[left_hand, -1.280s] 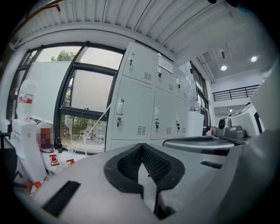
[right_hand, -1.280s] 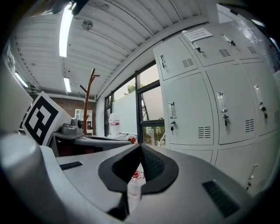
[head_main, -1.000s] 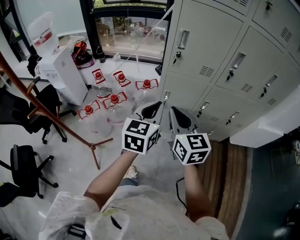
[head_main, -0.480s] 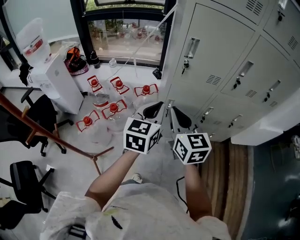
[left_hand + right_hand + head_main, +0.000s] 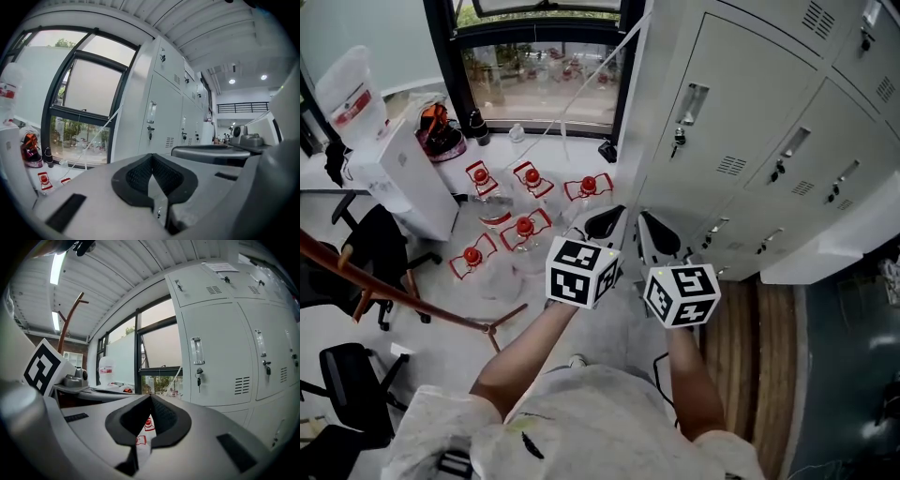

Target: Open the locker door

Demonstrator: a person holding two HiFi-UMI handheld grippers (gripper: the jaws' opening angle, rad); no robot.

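Locker door (image 5: 741, 122): closed, long axis vertical, handle (image 5: 691, 103) upright.
Your grippers: left gripper (image 5: 605, 218), right gripper (image 5: 658, 234) clenched, empty; door at one o'clock, apart.

- Daylight floods in through the window (image 5: 539, 80), bright and even; the floor (image 5: 422, 291) washes pale.
- The locker door (image 5: 741, 112) sits softly, evenly lit.
- A strip light (image 5: 58, 267) glows overhead.
- Both gripper views bulge at the edges, corners black, foreground soft.

No writing can be read. The red label (image 5: 356, 105) on the water jug (image 5: 337, 77) is too small to make out.
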